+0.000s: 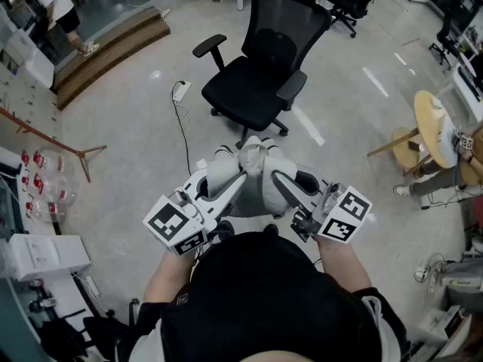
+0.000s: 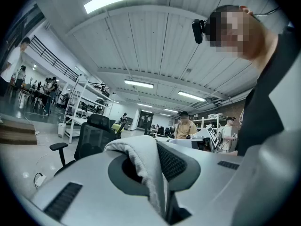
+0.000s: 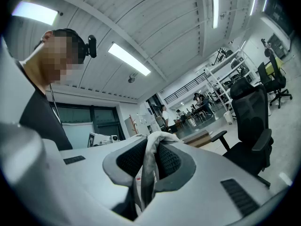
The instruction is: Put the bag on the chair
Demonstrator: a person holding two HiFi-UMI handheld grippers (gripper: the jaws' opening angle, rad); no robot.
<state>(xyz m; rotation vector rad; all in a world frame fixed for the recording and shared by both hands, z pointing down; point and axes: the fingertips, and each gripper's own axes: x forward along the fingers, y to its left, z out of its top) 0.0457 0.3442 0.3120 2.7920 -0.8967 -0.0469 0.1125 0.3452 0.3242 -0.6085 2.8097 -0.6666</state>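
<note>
The white fabric bag point(image 1: 253, 161) is held aloft, pinched in the left gripper point(image 2: 157, 166) and right gripper point(image 3: 149, 163), and must next be lowered onto the black mesh chair point(image 1: 249, 89).

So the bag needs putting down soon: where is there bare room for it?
The chair seat is bare between its armrests. The floor just before the chair is open, with a power strip and cable at its left. It is crowded round the table at the right.
</note>
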